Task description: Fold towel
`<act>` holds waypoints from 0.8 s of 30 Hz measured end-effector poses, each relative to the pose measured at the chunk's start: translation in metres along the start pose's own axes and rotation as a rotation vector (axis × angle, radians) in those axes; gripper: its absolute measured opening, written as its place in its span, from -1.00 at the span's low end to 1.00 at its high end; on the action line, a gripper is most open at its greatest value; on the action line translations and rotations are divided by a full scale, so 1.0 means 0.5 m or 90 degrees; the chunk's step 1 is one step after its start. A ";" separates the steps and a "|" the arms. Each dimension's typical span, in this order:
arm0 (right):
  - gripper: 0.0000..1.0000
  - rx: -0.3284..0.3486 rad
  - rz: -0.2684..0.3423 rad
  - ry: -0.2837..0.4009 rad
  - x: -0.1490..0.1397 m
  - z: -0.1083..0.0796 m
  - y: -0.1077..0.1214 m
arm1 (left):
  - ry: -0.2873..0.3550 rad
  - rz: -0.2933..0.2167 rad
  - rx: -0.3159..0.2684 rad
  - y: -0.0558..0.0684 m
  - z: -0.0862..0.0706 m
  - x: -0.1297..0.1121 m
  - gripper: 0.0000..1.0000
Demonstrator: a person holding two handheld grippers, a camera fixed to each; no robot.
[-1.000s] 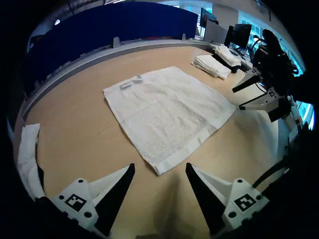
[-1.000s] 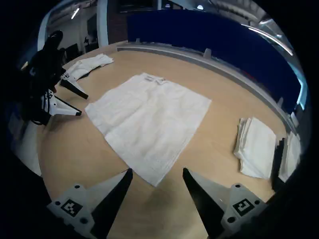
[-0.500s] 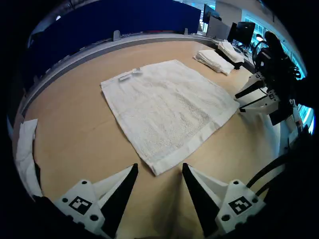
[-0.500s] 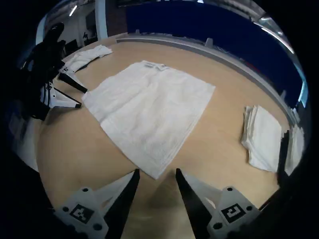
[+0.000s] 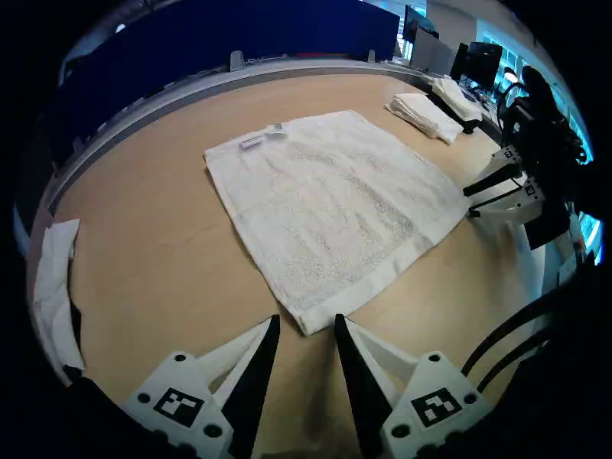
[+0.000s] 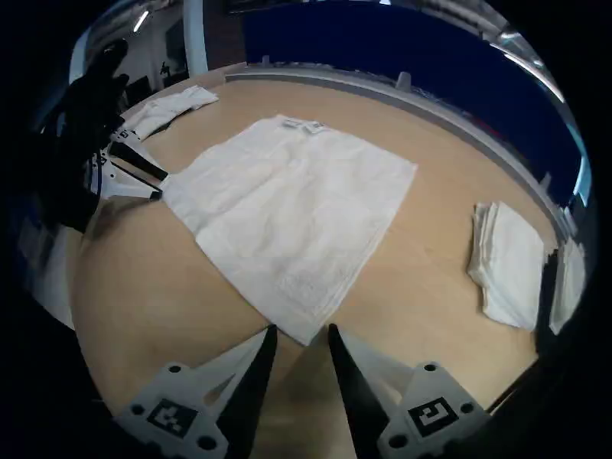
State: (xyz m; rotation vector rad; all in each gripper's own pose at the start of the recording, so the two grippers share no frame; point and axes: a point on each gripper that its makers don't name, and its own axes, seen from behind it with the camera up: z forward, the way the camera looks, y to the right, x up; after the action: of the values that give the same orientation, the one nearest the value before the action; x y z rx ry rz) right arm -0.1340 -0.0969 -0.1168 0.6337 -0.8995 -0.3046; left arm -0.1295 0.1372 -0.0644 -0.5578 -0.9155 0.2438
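A white towel (image 5: 336, 206) lies spread flat on the wooden table (image 5: 153, 229), with small tags (image 5: 264, 138) at its far edge. My left gripper (image 5: 304, 321) is open with a narrow gap, and one near corner of the towel lies between its fingertips. In the right gripper view the same towel (image 6: 291, 206) stretches away, its near corner between the fingertips of my right gripper (image 6: 301, 330), also narrowly open. Each gripper shows far off in the other's view: the right gripper (image 5: 489, 195) and the left gripper (image 6: 134, 177), each at a towel corner, held by a dark-sleeved hand.
A stack of folded white towels (image 5: 424, 115) (image 6: 509, 268) lies on the table beyond the right gripper. A loose white cloth (image 5: 53, 291) (image 6: 172, 107) lies beyond the left gripper. A blue partition (image 5: 191, 46) runs along the table's far edge, with monitors (image 5: 478, 61) past it.
Both grippers have come down and forward onto the towel's near corners. Their fingers have narrowed steadily around those corners. The towel itself has stayed flat.
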 end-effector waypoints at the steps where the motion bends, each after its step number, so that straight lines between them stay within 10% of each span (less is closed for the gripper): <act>1: -0.07 0.000 0.001 0.000 0.000 0.000 0.000 | -0.002 0.005 0.003 -0.002 0.001 0.000 -0.09; 11: -0.30 0.003 0.003 -0.002 0.000 -0.003 -0.004 | -0.014 0.014 0.011 -0.005 0.001 -0.002 -0.62; 24: -0.66 0.002 0.008 -0.013 0.001 -0.004 0.000 | -0.008 0.008 0.002 0.012 -0.004 -0.001 -0.81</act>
State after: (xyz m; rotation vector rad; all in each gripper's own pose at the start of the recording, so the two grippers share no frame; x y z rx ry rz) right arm -0.1321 -0.0963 -0.1171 0.6295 -0.9230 -0.2990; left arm -0.1279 0.1416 -0.0690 -0.5594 -0.9233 0.2600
